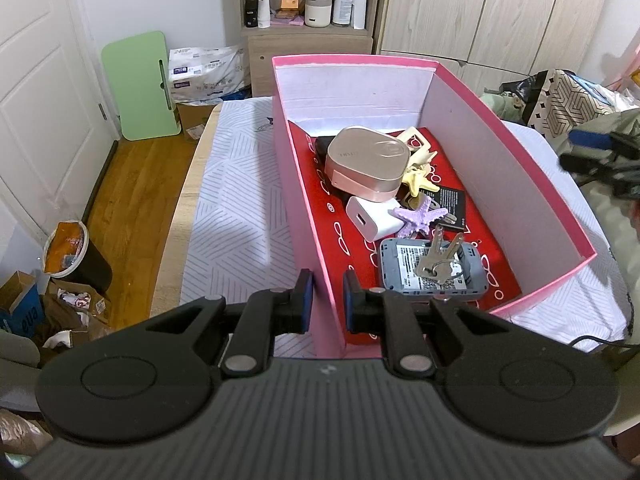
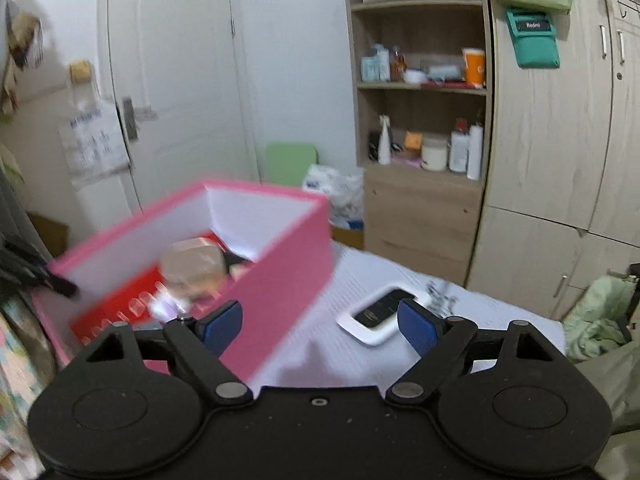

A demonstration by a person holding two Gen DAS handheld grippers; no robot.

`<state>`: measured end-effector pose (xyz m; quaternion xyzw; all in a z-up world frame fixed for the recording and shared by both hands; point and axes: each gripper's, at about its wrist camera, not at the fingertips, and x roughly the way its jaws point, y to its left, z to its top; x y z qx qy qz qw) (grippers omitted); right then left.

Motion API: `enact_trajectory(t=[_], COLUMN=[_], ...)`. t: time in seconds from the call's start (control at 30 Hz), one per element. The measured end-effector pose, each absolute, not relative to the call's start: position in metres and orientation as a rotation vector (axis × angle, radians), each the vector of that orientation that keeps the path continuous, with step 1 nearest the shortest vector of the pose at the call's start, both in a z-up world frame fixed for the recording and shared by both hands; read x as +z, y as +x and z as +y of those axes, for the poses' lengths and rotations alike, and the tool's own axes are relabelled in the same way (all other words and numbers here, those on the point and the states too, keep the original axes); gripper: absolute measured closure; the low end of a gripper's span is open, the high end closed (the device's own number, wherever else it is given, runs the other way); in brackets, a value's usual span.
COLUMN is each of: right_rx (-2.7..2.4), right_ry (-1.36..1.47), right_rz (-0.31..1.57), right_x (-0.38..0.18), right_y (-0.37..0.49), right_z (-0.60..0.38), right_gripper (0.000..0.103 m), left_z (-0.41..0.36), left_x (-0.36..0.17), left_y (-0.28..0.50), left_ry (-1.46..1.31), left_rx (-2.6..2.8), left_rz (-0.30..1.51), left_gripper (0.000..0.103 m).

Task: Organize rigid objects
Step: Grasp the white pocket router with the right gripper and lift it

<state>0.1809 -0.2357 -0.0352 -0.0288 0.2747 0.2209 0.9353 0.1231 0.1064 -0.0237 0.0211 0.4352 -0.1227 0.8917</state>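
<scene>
Now left gripper [image 1: 328,300] jaws clamped on pink box [image 1: 304,200] wall, right gripper [image 2: 320,324] jaws wide, empty.

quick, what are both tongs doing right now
left tongs: closed on the near side wall of the pink box.
right tongs: open, holding nothing.
</scene>
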Motion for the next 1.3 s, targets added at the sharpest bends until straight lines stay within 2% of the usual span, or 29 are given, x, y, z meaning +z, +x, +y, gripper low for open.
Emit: enact_trajectory(t=[0.23,0.43,0.6,0.83,0.93,0.97,1.0,1.1,1.23,1.3], right_rx=[0.457,0.396,0.320,0.251,0.261,0.267,0.268,0.310,0.359,0.327], right_ry=[-0.127,0.167,0.219,-0.083,-0.066,-0.056,-0.062,-0.045,-0.106,-0.126], right_rz=[0.607,0.787,0.818,0.705,0.729,0.733,0.741,0.788,0.857,0.882], right_x=[-0.073,-0.100,-0.114,-0.125,-0.120,-0.117,-0.114,-0.106,-0.100,-0.098], right_y=[0.219,0.281,0.316,0.309,0.299,0.295,0.290,0.277,0.265,0.264], right_z=[-0.242,-0.256,-0.246,-0.204,-0.212,-0.216,-0.220,-0.232,-0.231,-0.227], right_gripper=[0.014,0.014,0.013,0.009,0.018,0.027,0.032,0.033,0.033,0.021], left_z=[0.107,0.107,0.107,0.107,0.108,0.108,0.108,0.109,0.109,0.108], left_x=[-0.024,-0.024,-0.024,-0.024,-0.025,-0.025,-0.025,-0.026,-0.026,-0.026], left_y=[0.123,0.124,0.124,0.125,0.125,0.125,0.126,0.127,0.127,0.127], left_ry=[0.043,0.041,0.041,0.032,0.025,0.023,0.024,0.022,0.022,0.035], left_rx=[-0.254,-0.256,-0.257,-0.254,-0.260,-0.260,-0.260,-0.261,-0.258,-0.255], left_rz=[0.903,0.904,0.904,0.903,0.906,0.906,0.905,0.903,0.902,0.902], left_gripper=[0.090,0.090,0.090,0.090,0.090,0.090,0.090,0.090,0.090,0.090])
